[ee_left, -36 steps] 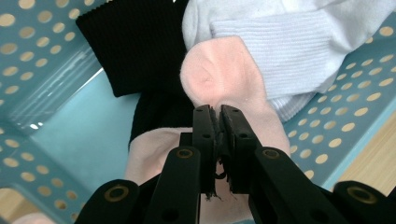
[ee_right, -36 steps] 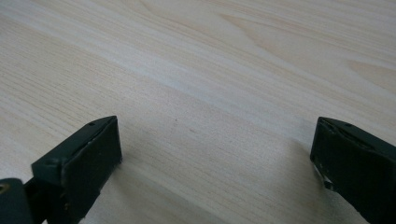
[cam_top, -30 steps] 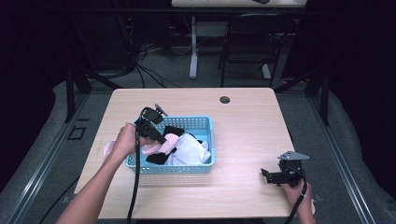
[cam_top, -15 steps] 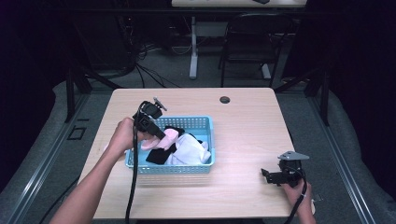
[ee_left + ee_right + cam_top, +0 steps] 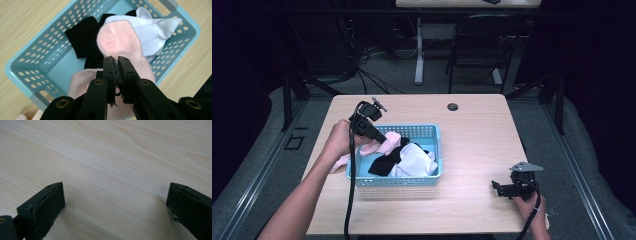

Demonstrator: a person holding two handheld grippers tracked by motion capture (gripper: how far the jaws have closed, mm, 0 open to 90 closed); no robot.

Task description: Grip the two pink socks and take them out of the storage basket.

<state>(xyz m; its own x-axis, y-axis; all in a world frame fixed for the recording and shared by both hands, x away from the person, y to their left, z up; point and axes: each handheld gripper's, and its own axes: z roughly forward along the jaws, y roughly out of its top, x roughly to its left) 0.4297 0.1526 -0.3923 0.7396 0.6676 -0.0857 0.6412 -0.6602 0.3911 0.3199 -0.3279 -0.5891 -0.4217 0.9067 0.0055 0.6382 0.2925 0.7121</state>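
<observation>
The left gripper [image 5: 115, 60] has its jaws clamped tight on a pink sock [image 5: 120, 42], which hangs over the left end of the light blue perforated basket [image 5: 432, 172] with its lower part trailing over the basket's rim (a black sock [image 5: 83, 37] and a white sock [image 5: 155, 27] lie inside the basket just beneath it). Well to the right of the basket, the right gripper [image 5: 502, 189] rests low over the bare wooden table [image 5: 472, 135], its jaws spread wide with nothing between them.
</observation>
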